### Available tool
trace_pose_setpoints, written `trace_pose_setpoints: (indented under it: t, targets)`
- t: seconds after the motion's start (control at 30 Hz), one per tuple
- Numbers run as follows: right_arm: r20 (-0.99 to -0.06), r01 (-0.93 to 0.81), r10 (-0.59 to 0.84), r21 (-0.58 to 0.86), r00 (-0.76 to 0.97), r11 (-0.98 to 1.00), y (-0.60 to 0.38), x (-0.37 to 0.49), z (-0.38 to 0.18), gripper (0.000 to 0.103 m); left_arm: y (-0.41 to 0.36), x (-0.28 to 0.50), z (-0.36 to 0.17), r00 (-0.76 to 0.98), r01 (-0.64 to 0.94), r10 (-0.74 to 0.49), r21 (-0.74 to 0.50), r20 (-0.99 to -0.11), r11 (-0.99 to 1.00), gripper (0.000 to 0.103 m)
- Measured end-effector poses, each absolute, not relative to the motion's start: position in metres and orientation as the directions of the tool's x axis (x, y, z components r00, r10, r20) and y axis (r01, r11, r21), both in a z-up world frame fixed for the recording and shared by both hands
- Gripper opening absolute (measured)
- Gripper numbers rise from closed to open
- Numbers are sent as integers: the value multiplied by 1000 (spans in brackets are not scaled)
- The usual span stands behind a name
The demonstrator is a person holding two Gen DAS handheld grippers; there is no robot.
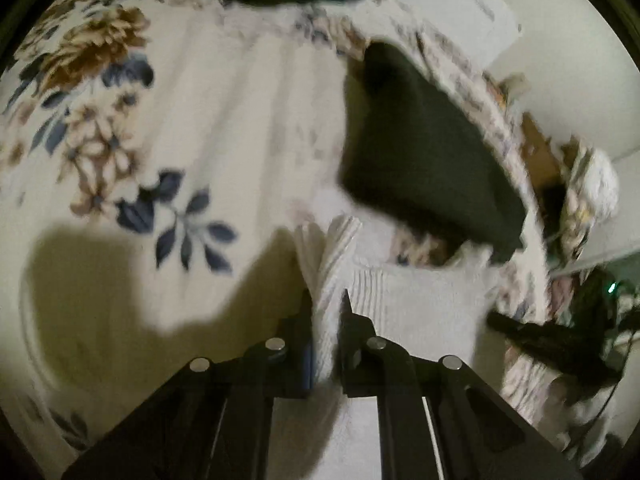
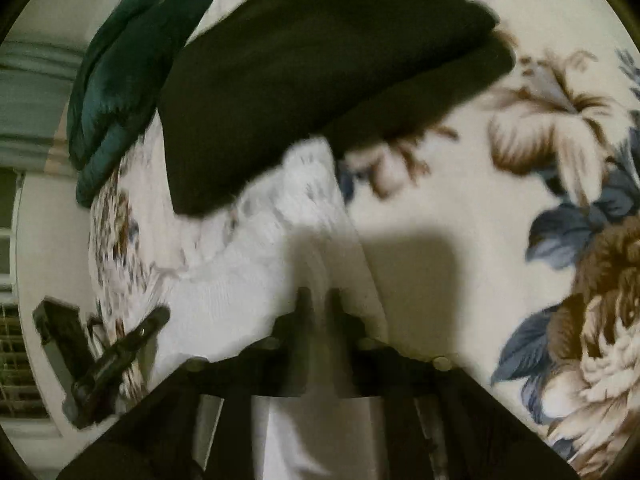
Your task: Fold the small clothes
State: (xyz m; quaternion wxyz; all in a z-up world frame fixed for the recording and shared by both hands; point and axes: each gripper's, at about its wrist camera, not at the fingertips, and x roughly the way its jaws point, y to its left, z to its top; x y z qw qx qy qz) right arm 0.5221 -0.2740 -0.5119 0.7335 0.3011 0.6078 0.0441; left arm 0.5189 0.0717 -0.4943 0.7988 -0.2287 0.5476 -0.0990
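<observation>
Both claws, left claw (image 1: 326, 312) and right claw (image 2: 318, 304), pinch a white ribbed knit garment (image 1: 420, 296) above the floral bedspread (image 1: 224, 120); folded black cloth (image 1: 424, 152) lies nearby, white piece's fold apparently unfinished.

A floral bedspread (image 1: 120, 128) covers the bed, with a teal cushion (image 2: 116, 80) at its edge

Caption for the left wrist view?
Left gripper pinching a white garment above a floral bedspread, black cloth beyond.
</observation>
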Motion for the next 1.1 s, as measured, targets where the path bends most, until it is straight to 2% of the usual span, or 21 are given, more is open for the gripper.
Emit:
trace_pose_setpoints:
  t: [0.13, 0.27, 0.3, 0.37, 0.43, 0.5, 0.57, 0.63, 0.73, 0.87, 0.93, 1.07, 1.1]
  targets:
    - [-886, 354, 347, 446, 309, 822, -283, 524, -500, 4, 89, 520, -501, 396, -146, -391, -478, -831, 866, 7]
    - [-906, 378, 370, 422, 204, 824, -283, 535, -532, 4, 95, 524, -532, 314, -175, -463, -530, -829, 830, 9]
    - [-902, 364, 399, 433, 167, 825, -283, 538, -536, 5, 97, 522, -528, 318, -172, -482, -550, -816, 817, 13]
    - [-882, 345, 446, 470, 151, 813, -288, 539, -534, 18, 107, 513, -516, 325, -156, -545, -612, -773, 775, 24]
    - [-839, 334, 526, 540, 140, 773, -300, 532, -528, 73, 120, 496, -505, 347, -158, -580, -655, -737, 739, 52]
    - [-808, 340, 570, 584, 153, 737, -313, 515, -524, 85, 130, 476, -502, 358, -182, -606, -690, -710, 701, 66]
    - [-787, 333, 604, 608, 128, 721, -319, 495, -526, 85, 135, 459, -508, 336, -207, -648, -724, -684, 658, 66]
    - [-771, 338, 632, 615, 71, 712, -319, 472, -537, 92, 134, 441, -518, 305, -238, -668, -733, -679, 637, 66]
    - [-725, 357, 689, 645, 4, 676, -306, 448, -561, 92, 124, 423, -534, 268, -252, -690, -740, -673, 624, 66]
    - [-597, 386, 802, 736, -20, 556, -283, 434, -599, 96, 112, 419, -554, 263, -251, -730, -775, -631, 580, 69]
    - [-561, 383, 828, 761, -15, 523, -273, 436, -609, 100, 110, 425, -562, 276, -268, -749, -797, -602, 542, 70]
    - [-536, 393, 844, 772, -18, 499, -260, 443, -619, 99, 101, 435, -560, 294, -250, -751, -806, -591, 536, 70]
    - [-528, 386, 849, 781, -10, 491, -255, 445, -619, 90, 97, 436, -554, 298, -232, -739, -797, -604, 557, 64]
